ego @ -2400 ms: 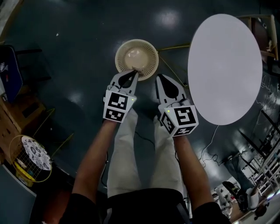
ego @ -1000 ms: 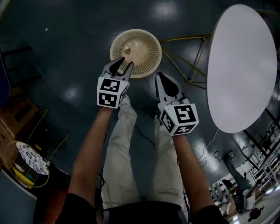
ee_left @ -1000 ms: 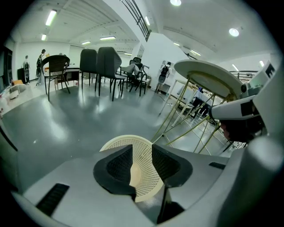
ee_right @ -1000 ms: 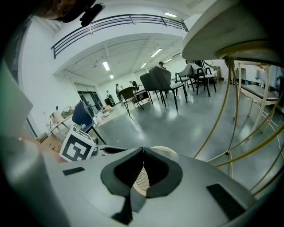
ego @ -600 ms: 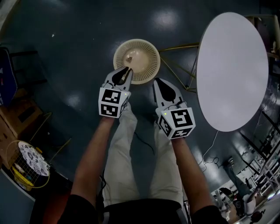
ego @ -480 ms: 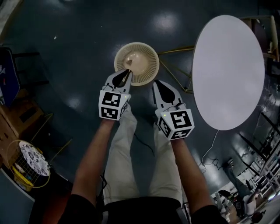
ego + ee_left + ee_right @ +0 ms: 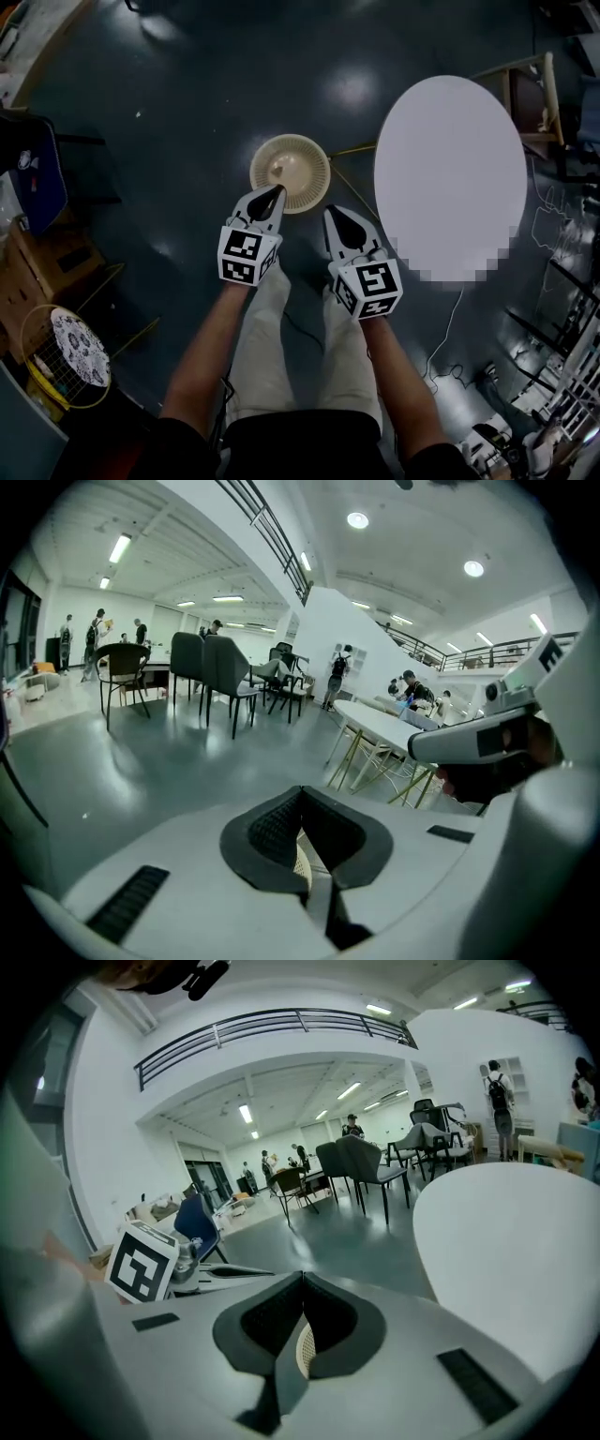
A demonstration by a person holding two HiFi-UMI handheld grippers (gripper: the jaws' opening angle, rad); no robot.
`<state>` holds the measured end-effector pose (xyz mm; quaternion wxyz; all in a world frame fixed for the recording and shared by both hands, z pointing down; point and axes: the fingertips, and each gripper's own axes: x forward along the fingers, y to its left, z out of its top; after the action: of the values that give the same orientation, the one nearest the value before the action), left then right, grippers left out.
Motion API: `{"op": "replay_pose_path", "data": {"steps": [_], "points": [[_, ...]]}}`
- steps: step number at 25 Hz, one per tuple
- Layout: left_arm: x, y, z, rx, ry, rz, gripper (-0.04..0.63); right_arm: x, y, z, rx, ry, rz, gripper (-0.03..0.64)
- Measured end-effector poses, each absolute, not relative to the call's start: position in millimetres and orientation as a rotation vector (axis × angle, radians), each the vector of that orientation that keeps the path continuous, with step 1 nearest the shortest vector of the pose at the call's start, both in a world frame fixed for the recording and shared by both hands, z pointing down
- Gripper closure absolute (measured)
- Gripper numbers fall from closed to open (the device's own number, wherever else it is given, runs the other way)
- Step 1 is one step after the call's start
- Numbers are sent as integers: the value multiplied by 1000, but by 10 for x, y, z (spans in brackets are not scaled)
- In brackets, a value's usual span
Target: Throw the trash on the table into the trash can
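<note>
A cream, slatted round trash can (image 7: 290,172) stands on the dark floor, with a small pale lump (image 7: 277,171) inside it. My left gripper (image 7: 272,193) hangs at the can's near rim, its jaws closing until the pads meet with nothing between them. My right gripper (image 7: 333,214) is shut and empty, a little right of the can and nearer to me. The white round table (image 7: 450,173) to the right shows a bare top. In both gripper views a sliver of the trash can (image 7: 302,864) (image 7: 304,1349) shows behind the shut pads.
A wooden chair (image 7: 530,89) stands behind the table. On the left are a blue chair (image 7: 33,173), a cardboard box (image 7: 47,267) and a wire basket (image 7: 70,347). Cables (image 7: 450,328) run across the floor on the right. People and chairs stand far off.
The left jaws, open at the can's rim a second ago, have come together. The head view has pulled back, so can and table look smaller.
</note>
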<state>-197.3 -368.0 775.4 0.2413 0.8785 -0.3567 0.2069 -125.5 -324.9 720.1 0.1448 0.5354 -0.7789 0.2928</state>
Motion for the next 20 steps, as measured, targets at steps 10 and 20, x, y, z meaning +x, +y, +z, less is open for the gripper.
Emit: {"op": "replay_pose_path", "data": {"steps": [10,20], "points": [[-1560,-3780,6511,2517,-1012,480,581,-876,-3472,6224,1584,-2297,789,598],[-1076,-3560,5442,2575,-1043,387,580,-639,-3532,5132,1469,-2451,562,598]]}}
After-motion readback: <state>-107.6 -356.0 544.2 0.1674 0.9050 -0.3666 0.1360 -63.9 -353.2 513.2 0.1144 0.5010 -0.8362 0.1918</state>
